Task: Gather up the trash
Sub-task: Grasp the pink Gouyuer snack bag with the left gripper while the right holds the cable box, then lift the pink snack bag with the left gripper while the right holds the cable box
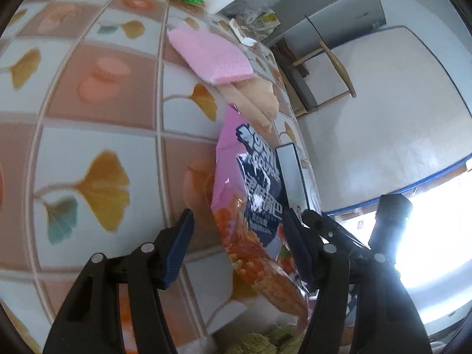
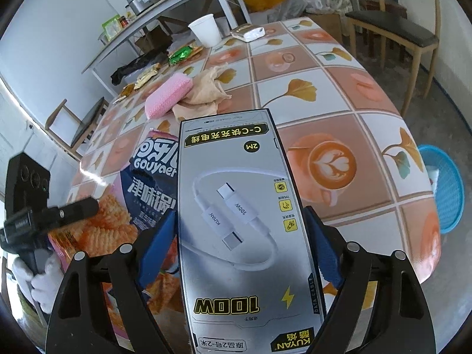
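A silver cable box (image 2: pixel 236 221) sits between my right gripper's (image 2: pixel 240 236) blue pads, which press on both long edges. It is raised over the patterned table (image 2: pixel 339 94). Partly under it lies a pink snack bag (image 2: pixel 147 183). In the left wrist view the snack bag (image 1: pixel 250 206) lies between the fingers of my left gripper (image 1: pixel 239 242), which is open; the left pad (image 1: pixel 180 244) stands clear of the bag and the right one is close against it. The cable box (image 1: pixel 290 174) shows edge-on just beyond. A white-gloved hand (image 2: pixel 38 280) holds the left tool.
Farther back on the table are a pink sponge (image 2: pixel 168 94), a crumpled beige cloth (image 2: pixel 203 94), a white paper cup (image 2: pixel 205 31), a green wrapper (image 2: pixel 180 54) and a small packet (image 2: pixel 247 32). A blue basket (image 2: pixel 442 188) sits on the floor at right. Chairs flank the table.
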The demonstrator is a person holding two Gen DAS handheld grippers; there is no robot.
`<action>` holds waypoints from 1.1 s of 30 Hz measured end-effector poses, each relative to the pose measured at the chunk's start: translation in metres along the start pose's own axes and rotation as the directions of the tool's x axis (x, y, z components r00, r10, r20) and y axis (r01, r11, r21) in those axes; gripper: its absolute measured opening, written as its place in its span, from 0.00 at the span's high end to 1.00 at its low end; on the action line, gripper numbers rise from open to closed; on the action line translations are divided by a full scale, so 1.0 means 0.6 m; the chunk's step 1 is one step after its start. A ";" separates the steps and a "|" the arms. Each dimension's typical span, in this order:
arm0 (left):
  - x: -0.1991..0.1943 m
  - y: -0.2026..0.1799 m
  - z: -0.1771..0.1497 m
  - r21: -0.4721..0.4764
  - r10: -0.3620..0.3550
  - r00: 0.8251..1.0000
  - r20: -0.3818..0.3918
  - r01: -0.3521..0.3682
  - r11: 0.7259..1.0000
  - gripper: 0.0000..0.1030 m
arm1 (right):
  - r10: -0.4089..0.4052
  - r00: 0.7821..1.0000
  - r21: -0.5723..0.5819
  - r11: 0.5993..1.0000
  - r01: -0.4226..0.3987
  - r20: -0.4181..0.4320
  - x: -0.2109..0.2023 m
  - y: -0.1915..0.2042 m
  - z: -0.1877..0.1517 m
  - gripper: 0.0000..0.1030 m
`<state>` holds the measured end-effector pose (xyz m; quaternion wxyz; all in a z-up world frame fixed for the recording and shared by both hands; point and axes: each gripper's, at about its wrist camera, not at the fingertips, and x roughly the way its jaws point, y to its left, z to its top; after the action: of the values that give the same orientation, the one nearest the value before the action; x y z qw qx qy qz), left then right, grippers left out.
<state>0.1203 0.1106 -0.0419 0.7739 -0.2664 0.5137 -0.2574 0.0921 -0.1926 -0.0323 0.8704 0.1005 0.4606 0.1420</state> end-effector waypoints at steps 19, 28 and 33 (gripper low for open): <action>-0.024 -0.019 -0.027 0.165 0.022 0.998 -0.062 -0.011 0.986 0.39 | -0.037 0.999 -0.045 0.998 0.037 0.001 0.007 0.011 0.001 0.24; -0.084 0.028 0.019 0.079 0.027 0.998 0.054 -0.031 0.996 0.38 | -0.042 0.999 -0.046 0.998 0.042 -0.001 0.009 0.014 0.000 0.24; -0.086 0.038 0.068 0.066 0.032 0.995 0.093 -0.039 0.997 0.38 | -0.043 0.999 -0.046 0.998 0.043 -0.001 0.008 0.015 0.000 0.24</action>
<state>0.1435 0.1680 -0.0099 0.8098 -0.2423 0.4730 -0.2484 0.0935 -0.1826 -0.0335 0.8750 0.0706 0.4599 0.1339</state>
